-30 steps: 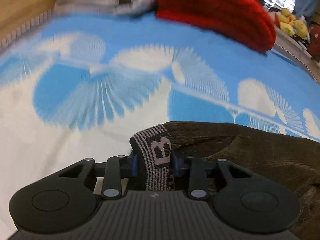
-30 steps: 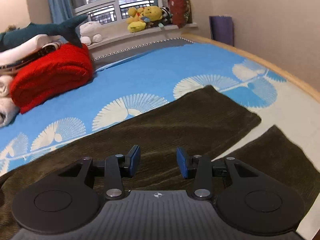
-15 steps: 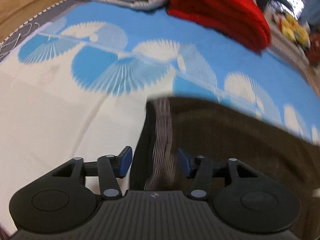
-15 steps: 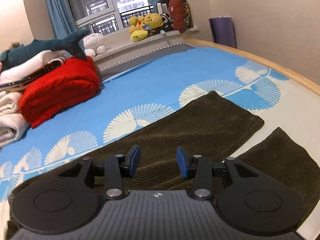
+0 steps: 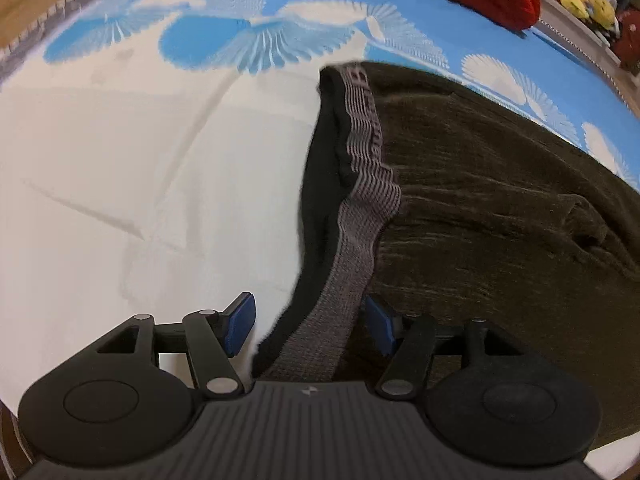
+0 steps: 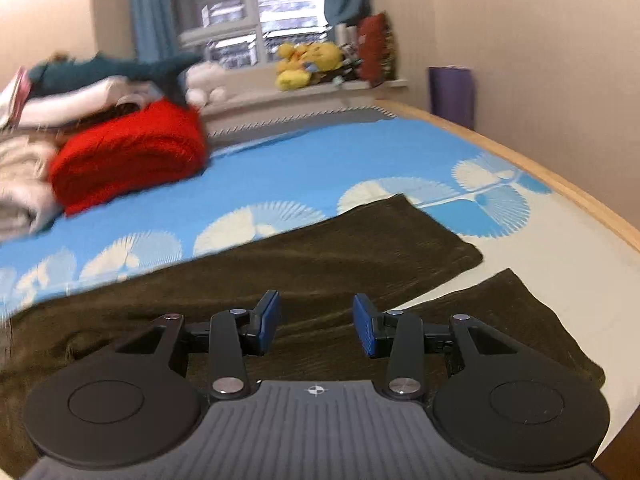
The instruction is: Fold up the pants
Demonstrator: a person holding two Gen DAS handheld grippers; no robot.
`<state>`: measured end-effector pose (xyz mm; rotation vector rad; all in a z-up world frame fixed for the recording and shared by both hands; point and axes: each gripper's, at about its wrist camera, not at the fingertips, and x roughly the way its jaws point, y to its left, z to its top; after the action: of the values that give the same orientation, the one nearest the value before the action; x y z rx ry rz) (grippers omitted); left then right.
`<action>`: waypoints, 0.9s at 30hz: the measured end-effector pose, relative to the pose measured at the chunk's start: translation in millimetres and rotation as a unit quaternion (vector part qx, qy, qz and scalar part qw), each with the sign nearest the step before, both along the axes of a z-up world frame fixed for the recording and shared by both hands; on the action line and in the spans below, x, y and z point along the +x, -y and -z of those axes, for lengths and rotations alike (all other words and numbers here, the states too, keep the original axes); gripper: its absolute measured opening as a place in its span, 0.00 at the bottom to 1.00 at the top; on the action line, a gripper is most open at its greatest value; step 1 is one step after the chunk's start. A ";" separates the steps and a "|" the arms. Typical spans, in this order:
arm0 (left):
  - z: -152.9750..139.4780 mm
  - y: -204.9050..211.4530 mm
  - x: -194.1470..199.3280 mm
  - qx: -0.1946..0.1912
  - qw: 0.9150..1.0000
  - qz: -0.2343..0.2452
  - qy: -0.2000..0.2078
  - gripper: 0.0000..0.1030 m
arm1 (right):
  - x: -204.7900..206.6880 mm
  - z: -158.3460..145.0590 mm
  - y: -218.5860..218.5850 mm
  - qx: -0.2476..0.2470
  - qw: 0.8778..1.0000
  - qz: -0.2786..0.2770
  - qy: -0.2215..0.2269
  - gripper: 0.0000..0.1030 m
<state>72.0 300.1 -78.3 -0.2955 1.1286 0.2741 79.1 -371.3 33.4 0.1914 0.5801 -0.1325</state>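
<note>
Dark olive-brown corduroy pants [image 5: 500,184] lie spread flat on the bed's blue and cream fan-patterned cover [image 5: 120,168], waist end toward the left gripper [image 5: 310,326] and the two legs running away toward the right.

In the left wrist view the pants' grey ribbed elastic waistband [image 5: 360,208], with letters woven in, stands up from the garment and runs down between the wide-open jaws. The blue pads [image 5: 239,322] sit apart on either side of the band; whether the right pad touches it cannot be told. The black inner lining shows just left of the band.

In the right wrist view the right gripper [image 6: 316,328] hangs over the leg part of the pants [image 6: 320,256], jaws open with nothing between them. The two legs split apart beyond the jaws, a cream wedge of cover showing between them.

A folded red knitted blanket [image 6: 128,160] lies well beyond the pants, beside pale folded laundry [image 6: 20,184], with yellow plush toys [image 6: 308,62] on the windowsill.
</note>
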 end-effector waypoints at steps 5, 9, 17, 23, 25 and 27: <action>11.3 7.3 6.4 0.022 0.999 0.029 -0.031 0.56 | 2.0 15.9 23.3 0.028 0.999 0.028 -0.037 0.41; 6.5 13.0 3.8 0.039 0.997 0.060 -0.021 0.25 | 1.5 22.9 29.0 0.028 0.998 0.037 -0.048 0.41; -18.6 8.9 -19.0 0.037 0.998 0.052 0.008 0.10 | 0.0 20.8 11.3 0.008 0.999 0.013 -0.039 0.41; -29.2 21.7 -22.1 0.092 0.993 0.074 0.007 0.17 | 0.5 18.8 -1.0 -0.008 0.999 -0.006 -0.039 0.41; -40.3 27.7 -25.2 0.091 0.991 0.089 0.043 0.27 | -0.3 17.5 -2.2 -0.015 0.999 -0.012 -0.036 0.41; -43.7 36.6 -26.6 0.065 0.988 0.121 0.064 0.33 | -1.0 16.9 -1.4 -0.019 0.999 -0.015 -0.034 0.41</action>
<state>45.4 263.5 -34.6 -0.0578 1.0042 0.1113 78.1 -369.9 16.5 0.1423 0.6467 -0.1210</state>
